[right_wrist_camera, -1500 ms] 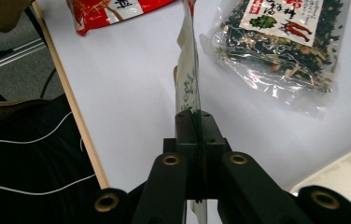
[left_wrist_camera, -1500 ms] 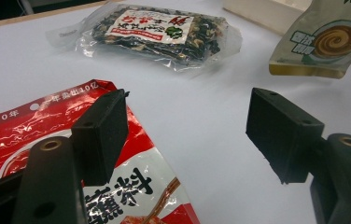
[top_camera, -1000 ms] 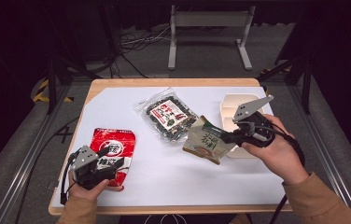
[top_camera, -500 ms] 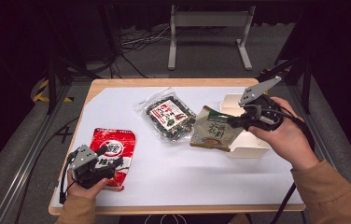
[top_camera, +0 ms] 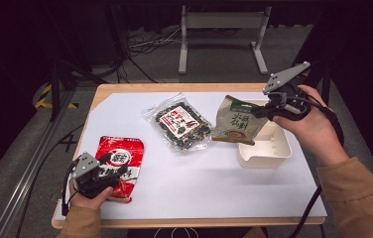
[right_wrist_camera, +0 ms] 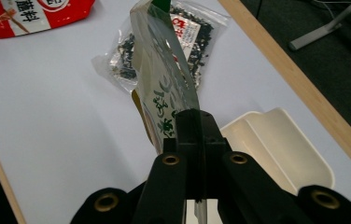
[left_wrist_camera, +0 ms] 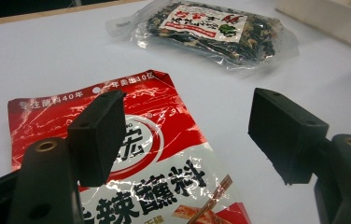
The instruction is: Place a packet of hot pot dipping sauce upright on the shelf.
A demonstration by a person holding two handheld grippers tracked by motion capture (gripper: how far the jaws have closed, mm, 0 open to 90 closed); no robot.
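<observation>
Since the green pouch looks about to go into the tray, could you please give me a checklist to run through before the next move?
1. Right tool shut on the green pouch: ok.
2. Pouch lifted off the table: ok.
3. Pouch fully over the cream tray: not ok, it hangs at the tray's left edge.
4. Tray has room: ok.
5. Left tool open, jaws above the red packet, not gripping it: ok.
6. Clear bag out of the way: ok.

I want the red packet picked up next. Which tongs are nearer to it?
Left. The left tongs sit open right over the red packet at the table's near left. The right tongs are across the table, above the cream tray, shut on the green pouch.
</observation>
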